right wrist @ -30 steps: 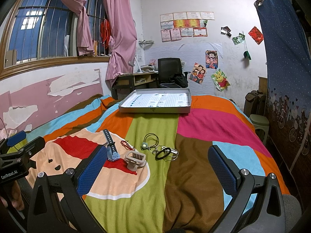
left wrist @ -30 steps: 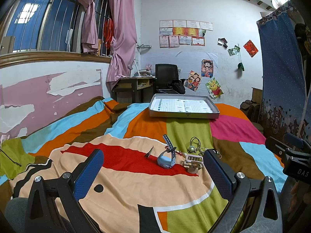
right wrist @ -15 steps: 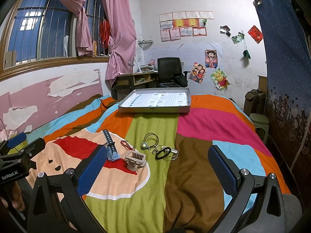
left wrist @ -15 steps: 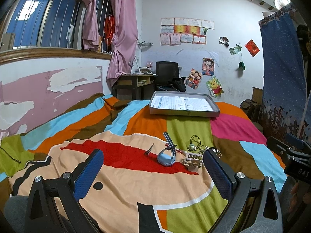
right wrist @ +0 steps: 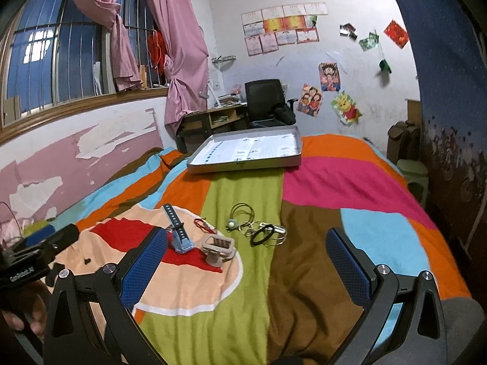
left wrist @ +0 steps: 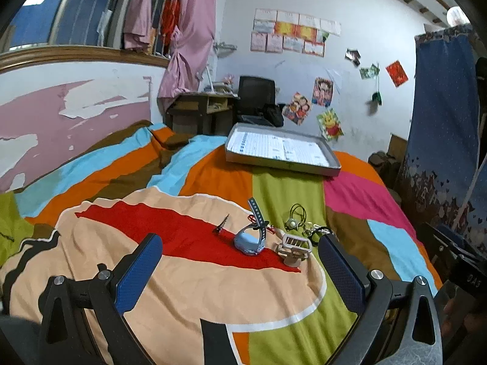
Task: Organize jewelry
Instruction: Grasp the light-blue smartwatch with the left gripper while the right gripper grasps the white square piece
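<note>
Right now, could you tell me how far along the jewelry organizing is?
Nothing looks done: the gray tray holds no jewelry. Nothing is in hand; the left gripper and right gripper are both open. Left to move: the blue watch, beige clip, pendant necklace, bangles, red piece and small dark clip.

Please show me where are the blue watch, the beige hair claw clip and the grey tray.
blue watch point(left wrist: 248, 240): left wrist view, on its case.
beige hair claw clip point(right wrist: 218, 248): right wrist view, on its upper frame.
grey tray point(right wrist: 243, 164): right wrist view, on its front wall.
</note>
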### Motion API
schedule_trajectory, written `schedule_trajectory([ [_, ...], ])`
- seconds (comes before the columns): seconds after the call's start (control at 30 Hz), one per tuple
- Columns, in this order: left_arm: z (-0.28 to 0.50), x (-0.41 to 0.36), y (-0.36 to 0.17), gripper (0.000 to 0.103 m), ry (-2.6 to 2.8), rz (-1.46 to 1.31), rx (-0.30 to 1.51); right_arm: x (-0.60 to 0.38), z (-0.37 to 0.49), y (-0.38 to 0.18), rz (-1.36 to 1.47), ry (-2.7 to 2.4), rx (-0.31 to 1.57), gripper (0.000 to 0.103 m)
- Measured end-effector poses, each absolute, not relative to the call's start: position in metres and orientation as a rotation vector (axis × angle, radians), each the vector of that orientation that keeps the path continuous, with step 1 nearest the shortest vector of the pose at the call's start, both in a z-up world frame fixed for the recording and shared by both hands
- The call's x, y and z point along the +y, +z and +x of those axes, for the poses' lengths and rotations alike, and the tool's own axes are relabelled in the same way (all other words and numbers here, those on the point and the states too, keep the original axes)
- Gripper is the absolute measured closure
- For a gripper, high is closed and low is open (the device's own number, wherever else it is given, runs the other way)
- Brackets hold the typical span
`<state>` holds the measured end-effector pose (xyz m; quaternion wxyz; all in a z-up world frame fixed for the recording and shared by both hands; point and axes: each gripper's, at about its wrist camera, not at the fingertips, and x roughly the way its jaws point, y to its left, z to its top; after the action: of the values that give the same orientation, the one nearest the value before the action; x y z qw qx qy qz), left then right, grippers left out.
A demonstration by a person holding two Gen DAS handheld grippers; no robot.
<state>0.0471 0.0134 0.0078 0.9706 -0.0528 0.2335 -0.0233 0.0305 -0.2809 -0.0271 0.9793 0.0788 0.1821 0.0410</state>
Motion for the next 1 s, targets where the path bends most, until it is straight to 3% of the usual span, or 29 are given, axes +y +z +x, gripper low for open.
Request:
schedule_trajectory([
  [0.33,0.145,0.018,-0.015,0.000,-0.141,-0.127,0.719,-0.281,0.111,-0.029,0.112,0.221,0.555,0.001],
  [0.7,0.220,0.005,-0.066,0.001,-0.321,-0.083,0.842,-0.261,0.207,-0.095,0.007,0.427,0.844,0.001],
  [0.8,0.231,-0.003,-0.074,0.009,-0.359,-0.033,0.852,-0.252,0.221,-0.113,-0.038,0.467,0.885,0.002],
  [0.87,0.239,-0.007,-0.084,0.020,-0.375,-0.011,0.877,-0.248,0.229,-0.122,-0.053,0.490,0.907,0.006],
  [1.0,0.253,-0.006,-0.102,0.032,-0.405,-0.037,0.931,-0.236,0.239,-0.135,-0.115,0.529,0.928,0.018],
])
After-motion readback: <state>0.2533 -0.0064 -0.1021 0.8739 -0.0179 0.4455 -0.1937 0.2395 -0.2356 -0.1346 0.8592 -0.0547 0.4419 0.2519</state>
